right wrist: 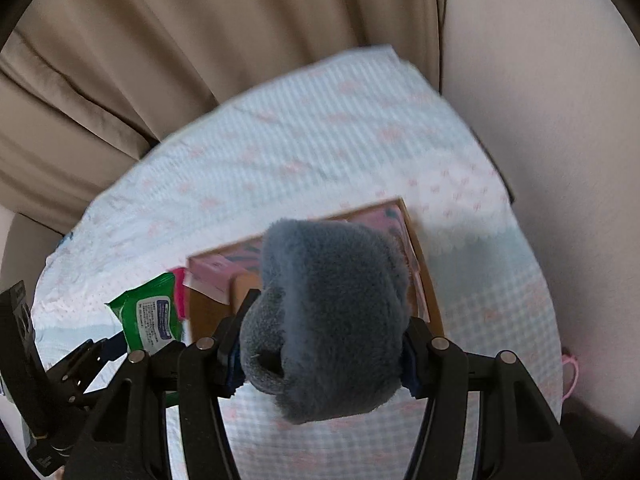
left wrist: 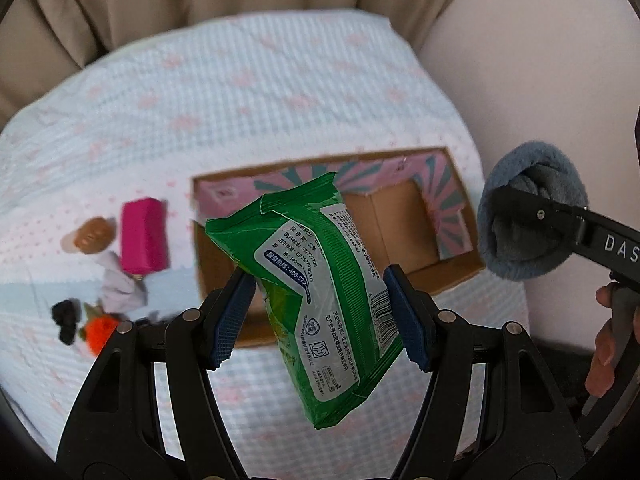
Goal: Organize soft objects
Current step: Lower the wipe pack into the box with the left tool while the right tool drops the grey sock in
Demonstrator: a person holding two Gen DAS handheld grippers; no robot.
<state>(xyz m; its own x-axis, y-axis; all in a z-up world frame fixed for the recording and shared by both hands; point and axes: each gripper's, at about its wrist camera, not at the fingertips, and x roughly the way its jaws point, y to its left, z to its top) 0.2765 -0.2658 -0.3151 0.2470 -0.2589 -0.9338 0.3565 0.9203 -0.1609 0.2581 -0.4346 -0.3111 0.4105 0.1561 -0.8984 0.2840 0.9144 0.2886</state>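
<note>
My left gripper (left wrist: 320, 316) is shut on a green pack of wet wipes (left wrist: 316, 280), held tilted above the near-left part of an open cardboard box (left wrist: 456, 276) with a pink and teal lining. The pack's top also shows in the right wrist view as the green pack (right wrist: 150, 312). My right gripper (right wrist: 320, 352) is shut on a fluffy grey-blue rolled sock (right wrist: 332, 320), which hangs over the same box (right wrist: 430, 304). In the left wrist view the sock (left wrist: 520, 248) and the right gripper's black finger sit just right of the box.
The box lies on a bed with a white, pink-patterned cover (left wrist: 260, 92). Left of the box lie a magenta block (left wrist: 144, 236), a small doll (left wrist: 108, 264), a black item (left wrist: 66, 318) and an orange toy (left wrist: 100, 332). Beige curtains (right wrist: 200, 60) hang behind; a pale wall (left wrist: 540, 80) stands right.
</note>
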